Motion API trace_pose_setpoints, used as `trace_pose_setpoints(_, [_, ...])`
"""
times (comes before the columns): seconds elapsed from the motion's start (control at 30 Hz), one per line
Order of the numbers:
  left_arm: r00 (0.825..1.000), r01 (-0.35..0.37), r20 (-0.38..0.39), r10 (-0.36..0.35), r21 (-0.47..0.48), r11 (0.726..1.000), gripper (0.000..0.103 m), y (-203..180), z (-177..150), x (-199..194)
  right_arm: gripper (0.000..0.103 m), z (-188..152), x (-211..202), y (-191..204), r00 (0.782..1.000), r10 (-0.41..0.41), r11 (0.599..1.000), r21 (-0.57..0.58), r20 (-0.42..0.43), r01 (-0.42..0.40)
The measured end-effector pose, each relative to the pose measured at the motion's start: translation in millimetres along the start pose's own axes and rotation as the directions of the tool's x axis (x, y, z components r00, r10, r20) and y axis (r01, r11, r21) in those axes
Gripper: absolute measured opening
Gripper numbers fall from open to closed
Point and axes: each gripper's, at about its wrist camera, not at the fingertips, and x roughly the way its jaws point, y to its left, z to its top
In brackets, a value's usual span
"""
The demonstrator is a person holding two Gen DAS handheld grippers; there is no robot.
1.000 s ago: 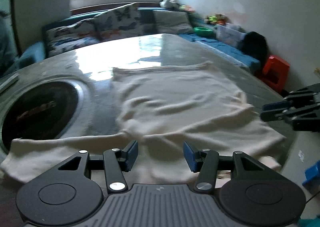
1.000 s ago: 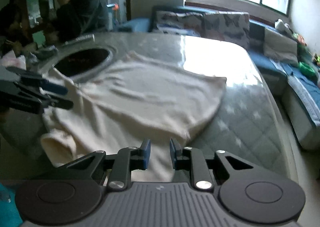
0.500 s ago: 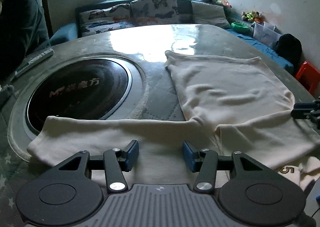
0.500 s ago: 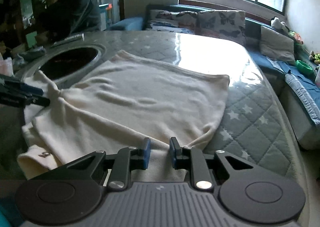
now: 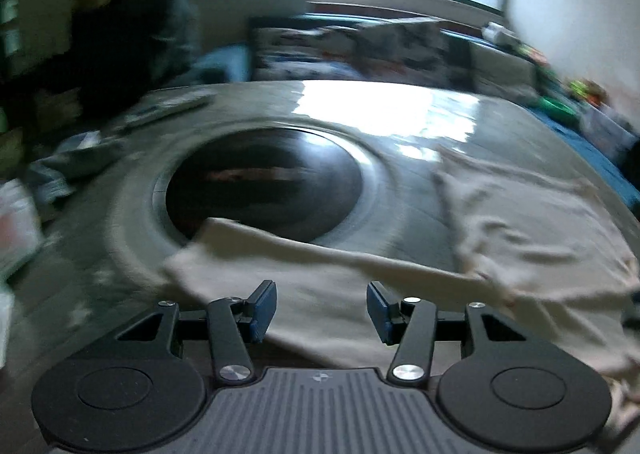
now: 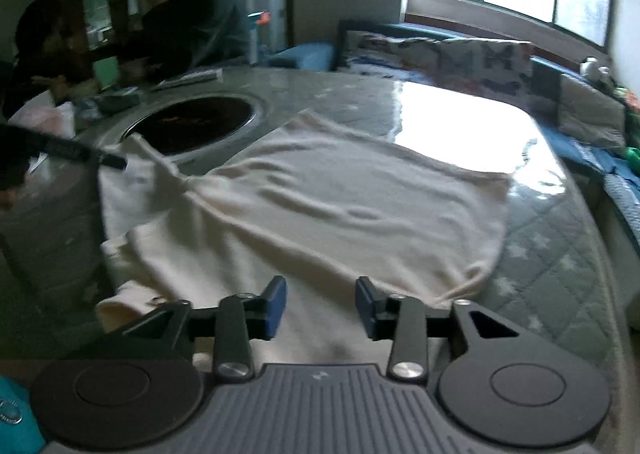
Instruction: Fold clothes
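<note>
Right gripper [image 6: 320, 308] fingers parted — left view blurred | sweater [image 6: 340, 206] hem: right view only

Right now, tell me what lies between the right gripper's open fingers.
Only cream shirt fabric spans the gap of the right gripper, shown in the right wrist view.

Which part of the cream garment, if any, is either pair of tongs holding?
None. The left tongs and right tongs both stand open above the cream garment, with nothing between their pads.
</note>
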Motion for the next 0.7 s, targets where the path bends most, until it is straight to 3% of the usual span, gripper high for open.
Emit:
trace_pose_setpoints(0.23, [0.986, -0.166, -0.008, 0.167, -0.143, 0.976, 0.053, 41.2, 8.5, 10.3, 0.04, -2.6, 5.7, 2.9, 1.0, 0.016, 1.0, 0.009, -0.011, -0.016])
trace_pose_setpoints(0.4, [0.986, -0.165, -0.017, 0.165, -0.164, 0.973, 0.052, 48.5, 7.9, 20.3, 0.041, -2.6, 1.7, 2.8, 1.0, 0.011, 1.0, 0.011, 0.002, -0.011])
trace_pose_setpoints(0.57, [0.986, -0.164, -0.027, 0.162, -0.185, 0.969, 0.039, 55.9, 7.2, 30.4, 0.042, -2.7, -3.4, 1.7, 1.0, 0.006, 1.0, 0.018, 0.016, -0.007])
trace_pose_setpoints(0.7, [0.988, -0.155, -0.029, 0.152, -0.197, 0.968, 0.013, 59.5, 7.4, 35.9, 0.042, -3.7, -6.5, 0.7, 1.0, -0.001, 1.0, 0.026, 0.022, 0.001])
